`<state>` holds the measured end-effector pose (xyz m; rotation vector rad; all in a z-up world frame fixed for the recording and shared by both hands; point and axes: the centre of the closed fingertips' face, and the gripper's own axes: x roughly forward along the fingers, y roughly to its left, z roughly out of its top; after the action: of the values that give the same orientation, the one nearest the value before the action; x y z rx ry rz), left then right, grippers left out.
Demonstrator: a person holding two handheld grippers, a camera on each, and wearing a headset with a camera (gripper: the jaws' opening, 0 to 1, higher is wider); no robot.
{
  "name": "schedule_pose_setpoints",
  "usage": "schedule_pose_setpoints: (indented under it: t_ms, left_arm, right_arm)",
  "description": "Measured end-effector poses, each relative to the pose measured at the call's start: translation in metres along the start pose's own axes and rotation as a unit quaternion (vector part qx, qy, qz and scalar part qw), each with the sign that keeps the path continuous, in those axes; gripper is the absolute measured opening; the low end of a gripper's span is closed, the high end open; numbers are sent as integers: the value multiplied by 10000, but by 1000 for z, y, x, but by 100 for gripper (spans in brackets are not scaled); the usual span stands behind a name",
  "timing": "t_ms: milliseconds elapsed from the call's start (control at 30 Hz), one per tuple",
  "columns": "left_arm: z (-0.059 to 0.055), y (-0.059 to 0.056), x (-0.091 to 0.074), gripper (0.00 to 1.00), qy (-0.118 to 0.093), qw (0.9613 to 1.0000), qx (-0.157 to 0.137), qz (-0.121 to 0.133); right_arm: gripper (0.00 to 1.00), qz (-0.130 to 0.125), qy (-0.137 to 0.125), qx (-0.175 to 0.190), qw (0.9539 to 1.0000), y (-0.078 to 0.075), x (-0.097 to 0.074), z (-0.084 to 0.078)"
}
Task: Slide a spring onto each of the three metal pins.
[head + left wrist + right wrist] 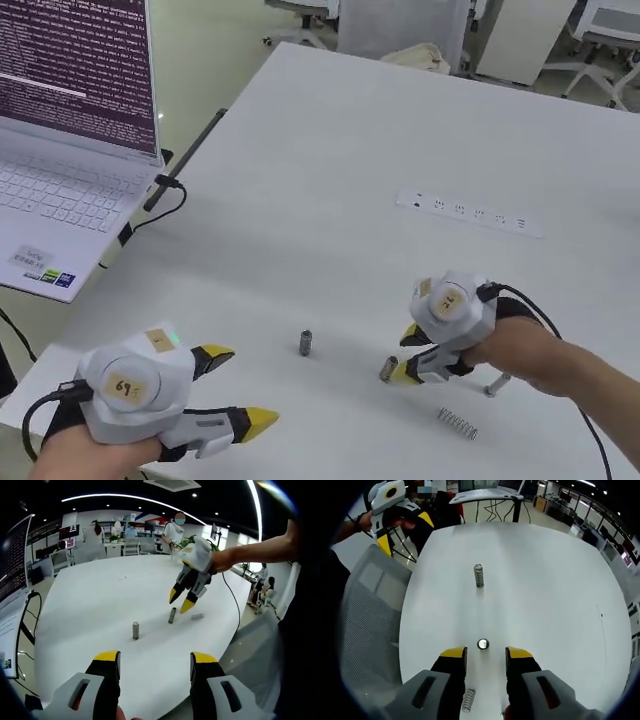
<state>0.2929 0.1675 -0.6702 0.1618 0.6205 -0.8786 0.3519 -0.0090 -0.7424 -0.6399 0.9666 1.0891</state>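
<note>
Tongs both apart, empty: left tongs (pixel 240 385) well clear of parts, right tongs (pixel 405 355) just beside sprung pin (pixel 389 369).

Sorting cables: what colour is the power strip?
White power strip, clearest in the head view.

Open-plan office. Big white worktop (pixel 330 150) with an open laptop (pixel 70 130) at upper left and a power strip (pixel 470 213) mid-right; wheeled office chairs (pixel 600 40) along the top edge. Left gripper view: rows of desks (pixel 120 547) with people seated, ceiling light strips (pixel 125 497) overhead.
</note>
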Motion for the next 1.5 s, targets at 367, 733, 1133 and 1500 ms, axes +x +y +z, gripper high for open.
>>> schedule_pose_setpoints:
  t_ms: [367,733,1133,1500]
  left_arm:
    - [9,-4,-3,51,-72,9999,81,10]
    - [12,-6,-6,51,-91,9999,132,24]
    - [15,-11,-4,51,-86,9999,140,0]
    - [23,-8,-1,51,-86,9998,169,-4]
  right_arm:
    - [30,-292,-390,455,9978,0,-18,-6]
    - [31,-647,-752,778,9920,0,-38,-11]
    - [33,-1010,-1178,1161,9810,3,-58,-19]
    - [36,-1444,-1510,1581,9651,6,-82,-38]
